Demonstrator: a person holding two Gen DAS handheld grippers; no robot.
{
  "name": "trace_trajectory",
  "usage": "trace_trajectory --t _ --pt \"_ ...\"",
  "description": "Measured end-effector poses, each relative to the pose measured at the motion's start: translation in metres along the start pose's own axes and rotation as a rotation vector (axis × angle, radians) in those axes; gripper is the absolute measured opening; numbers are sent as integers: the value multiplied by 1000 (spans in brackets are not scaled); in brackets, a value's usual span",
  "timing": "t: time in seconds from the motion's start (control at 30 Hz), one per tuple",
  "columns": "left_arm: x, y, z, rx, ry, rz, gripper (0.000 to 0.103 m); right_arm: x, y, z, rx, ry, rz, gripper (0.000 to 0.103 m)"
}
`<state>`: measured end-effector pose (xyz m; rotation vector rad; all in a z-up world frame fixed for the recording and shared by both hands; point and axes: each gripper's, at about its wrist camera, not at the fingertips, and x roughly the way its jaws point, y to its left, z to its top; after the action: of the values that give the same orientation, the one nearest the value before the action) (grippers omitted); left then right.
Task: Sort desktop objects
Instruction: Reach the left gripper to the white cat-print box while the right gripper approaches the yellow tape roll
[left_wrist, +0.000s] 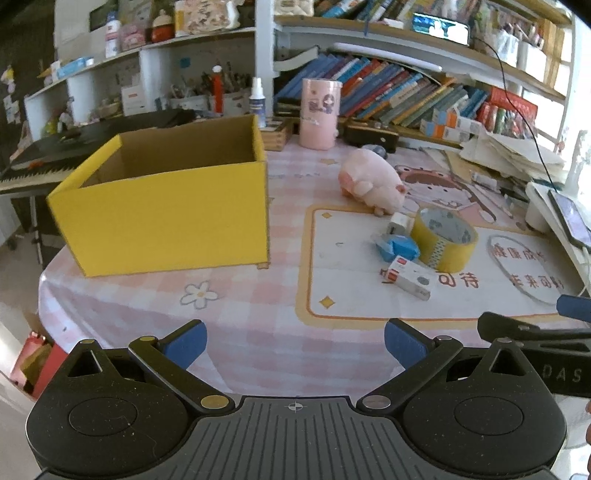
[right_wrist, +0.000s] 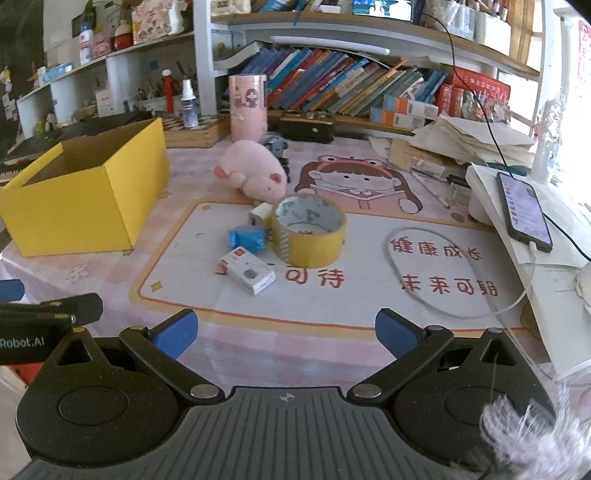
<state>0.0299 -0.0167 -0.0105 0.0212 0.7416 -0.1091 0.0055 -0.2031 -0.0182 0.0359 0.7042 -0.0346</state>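
Both tools hang low over the near edge of the desk with nothing between their blue, flat-padded fingers: the left gripper (left_wrist: 295, 343) is spread wide above the pink checked tablecloth (left_wrist: 236, 306), and the right gripper (right_wrist: 286, 334) is spread just as wide above the glossy printed desk mat (right_wrist: 369, 295). Ahead of the right tool, a small cluster sits on the mat: a white rectangular carton (right_wrist: 246, 271) nearest, a crumpled blue packet (right_wrist: 247, 239) just behind it, a thick roll of yellow tape (right_wrist: 308, 230) lying flat beside both, and a small white charger block (right_wrist: 260, 213) touching the roll's far side. A soft pink plush pig (right_wrist: 253, 171) lies behind them. To the left stands an open, matte yellow cardboard box (left_wrist: 166, 199), its brown inside showing.
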Motion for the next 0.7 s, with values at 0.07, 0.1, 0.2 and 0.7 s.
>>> trace_trajectory --t 0.07,0.1,0.2,0.7 --pt "4 -5 2 6 10 -5 103 5 -7 2 13 16 -1 103" --pt "6 -8 3 5 15 -10 103 7 -10 3 19 23 -1 103" --pt "13 -13 6 -2 29 -23 103 14 -21 6 34 45 -7 103" --pt "43 -35 23 -69 76 25 103 55 -53 31 18 108 71 103"
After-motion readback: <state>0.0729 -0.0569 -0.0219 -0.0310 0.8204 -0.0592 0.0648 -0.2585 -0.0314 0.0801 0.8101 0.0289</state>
